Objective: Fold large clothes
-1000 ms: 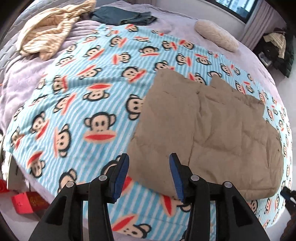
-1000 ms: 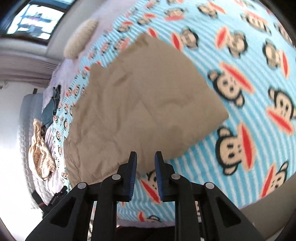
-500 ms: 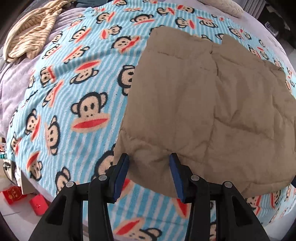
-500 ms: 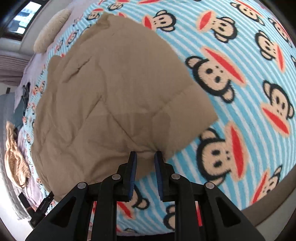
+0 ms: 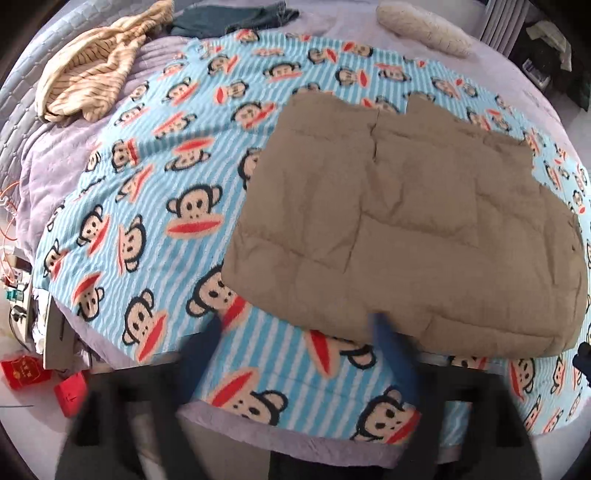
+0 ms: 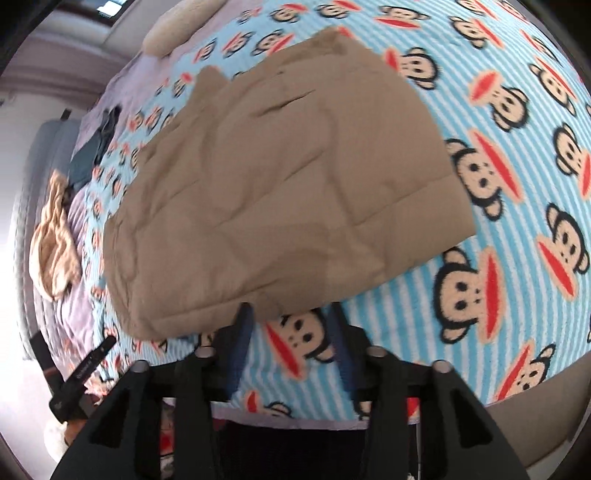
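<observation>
Left wrist: your left claw (image 5: pixel 295 354) is motion-blurred, spread wide, holding nothing, at the near edge of the tan quilted garment (image 5: pixel 406 229) lying folded on the monkey blanket (image 5: pixel 155 206). Only here: red boxes (image 5: pixel 26 373) on the floor.

Right wrist: your right claw (image 6: pixel 290 343) is wide, empty, just short of the garment's (image 6: pixel 280 177) near edge.

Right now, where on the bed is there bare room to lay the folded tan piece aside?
Widest free patch: the monkey blanket left of the tan garment, below the striped cloth. A narrower strip runs along the near edge, by both grippers. The far edge is crowded: dark clothes, a pillow.
</observation>
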